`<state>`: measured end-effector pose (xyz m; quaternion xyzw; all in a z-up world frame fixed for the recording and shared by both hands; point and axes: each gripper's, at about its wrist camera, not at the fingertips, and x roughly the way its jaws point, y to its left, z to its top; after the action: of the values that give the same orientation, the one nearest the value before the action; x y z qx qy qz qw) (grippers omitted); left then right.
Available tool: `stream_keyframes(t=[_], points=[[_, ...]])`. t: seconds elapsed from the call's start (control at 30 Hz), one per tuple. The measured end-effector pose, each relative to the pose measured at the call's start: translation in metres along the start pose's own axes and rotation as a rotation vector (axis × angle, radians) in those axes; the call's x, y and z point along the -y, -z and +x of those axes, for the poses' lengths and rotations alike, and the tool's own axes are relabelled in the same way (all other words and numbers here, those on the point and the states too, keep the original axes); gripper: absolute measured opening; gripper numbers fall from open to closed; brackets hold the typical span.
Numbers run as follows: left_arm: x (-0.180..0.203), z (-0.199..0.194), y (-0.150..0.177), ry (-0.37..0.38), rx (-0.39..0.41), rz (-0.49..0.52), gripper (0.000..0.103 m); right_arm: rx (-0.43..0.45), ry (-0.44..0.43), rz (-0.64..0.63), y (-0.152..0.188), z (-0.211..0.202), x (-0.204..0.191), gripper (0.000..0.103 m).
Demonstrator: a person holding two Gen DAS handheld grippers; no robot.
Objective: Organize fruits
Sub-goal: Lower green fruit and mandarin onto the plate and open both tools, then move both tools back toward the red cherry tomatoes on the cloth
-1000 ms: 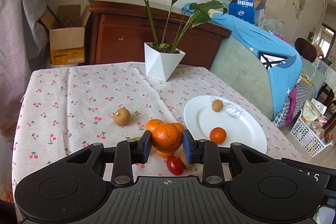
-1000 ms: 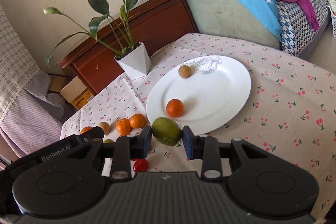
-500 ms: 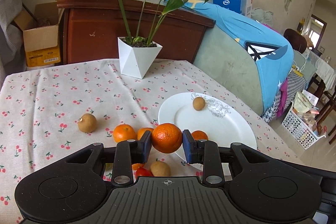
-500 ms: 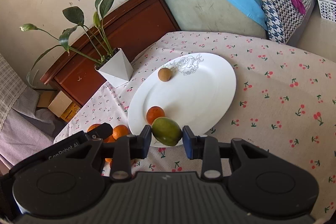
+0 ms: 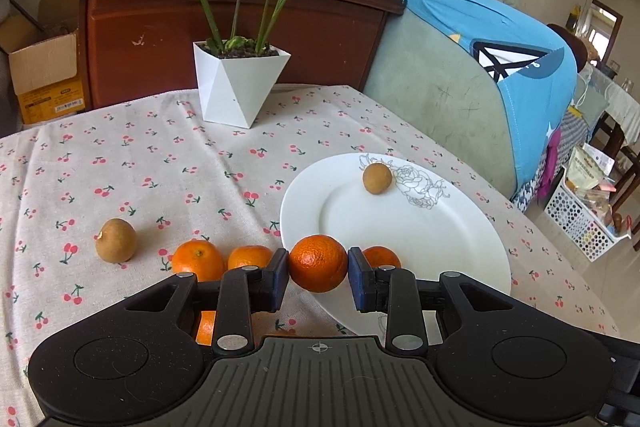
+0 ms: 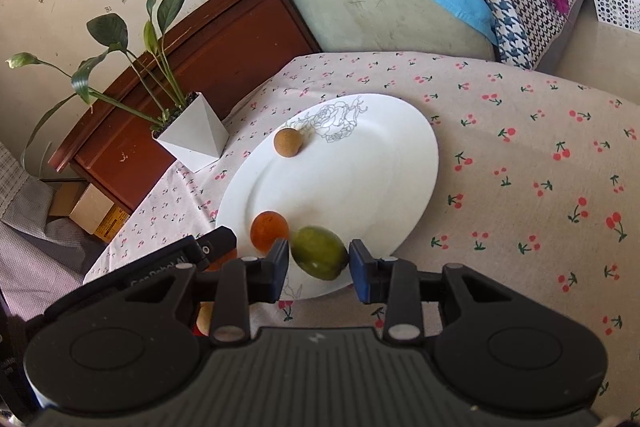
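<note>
My left gripper (image 5: pixel 318 273) is shut on a large orange (image 5: pixel 318 263), held just above the near left rim of the white plate (image 5: pixel 400 227). On the plate lie a small brown fruit (image 5: pixel 377 178) and a small orange (image 5: pixel 382 257). Two tangerines (image 5: pixel 197 259) and another brown fruit (image 5: pixel 116 240) rest on the cherry-print cloth to the left. In the right wrist view my right gripper (image 6: pixel 319 263) hangs over the plate's near edge (image 6: pixel 360 167). Its jaws are opening, and a blurred green fruit (image 6: pixel 319 251) sits between the pads with slim gaps on both sides.
A white potted plant (image 5: pixel 240 87) stands at the table's far side before a wooden cabinet (image 5: pixel 160 39). A sofa under a blue cover (image 5: pixel 500 39) borders the right side. A cardboard box (image 5: pixel 44 75) and a white basket (image 5: pixel 580 223) sit on the floor.
Both grippers came closer to the plate and lower, each with its fruit. The right jaws have widened a little and the green fruit now looks blurred and slightly lower.
</note>
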<state>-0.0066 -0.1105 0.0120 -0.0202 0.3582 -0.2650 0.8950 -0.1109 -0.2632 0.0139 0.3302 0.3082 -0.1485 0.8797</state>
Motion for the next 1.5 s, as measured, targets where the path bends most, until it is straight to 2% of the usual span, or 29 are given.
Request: stream_keyframes(t=[0.03,0.07,0.1,0.17,0.33,0.43,0.7,1.07,1.23,1.5], points=[[0.000,0.000,-0.001,0.003,0.000,0.004,0.032,0.004,0.001,0.008,0.000,0.000,0.002,0.035],[0.001,-0.001,-0.002,0.007,0.002,0.005,0.040,0.007,0.001,0.014,-0.001,-0.001,0.002,0.035],[0.000,-0.003,-0.003,0.002,0.008,0.000,0.053,0.013,-0.002,0.019,-0.001,-0.002,0.003,0.035],[0.000,-0.008,-0.005,-0.003,0.029,-0.010,0.058,0.018,-0.008,0.017,-0.002,-0.003,0.002,0.035],[-0.003,-0.021,-0.011,-0.019,0.036,-0.017,0.058,0.016,-0.014,0.023,-0.002,-0.006,0.001,0.035],[-0.003,-0.028,-0.012,-0.046,0.026,-0.002,0.064,0.011,-0.015,0.013,-0.001,-0.008,-0.001,0.036],[-0.018,-0.055,-0.011,-0.104,0.018,-0.008,0.067,-0.014,-0.034,-0.031,0.006,-0.012,-0.008,0.037],[-0.047,-0.086,0.002,-0.143,0.028,-0.089,0.069,-0.069,-0.084,-0.151,0.026,-0.017,-0.027,0.037],[-0.065,-0.097,0.012,-0.176,0.025,-0.150,0.070,-0.121,-0.142,-0.208,0.039,-0.013,-0.038,0.037],[-0.077,-0.097,0.024,-0.203,0.000,-0.162,0.070,-0.174,-0.186,-0.306,0.059,-0.002,-0.057,0.037]])
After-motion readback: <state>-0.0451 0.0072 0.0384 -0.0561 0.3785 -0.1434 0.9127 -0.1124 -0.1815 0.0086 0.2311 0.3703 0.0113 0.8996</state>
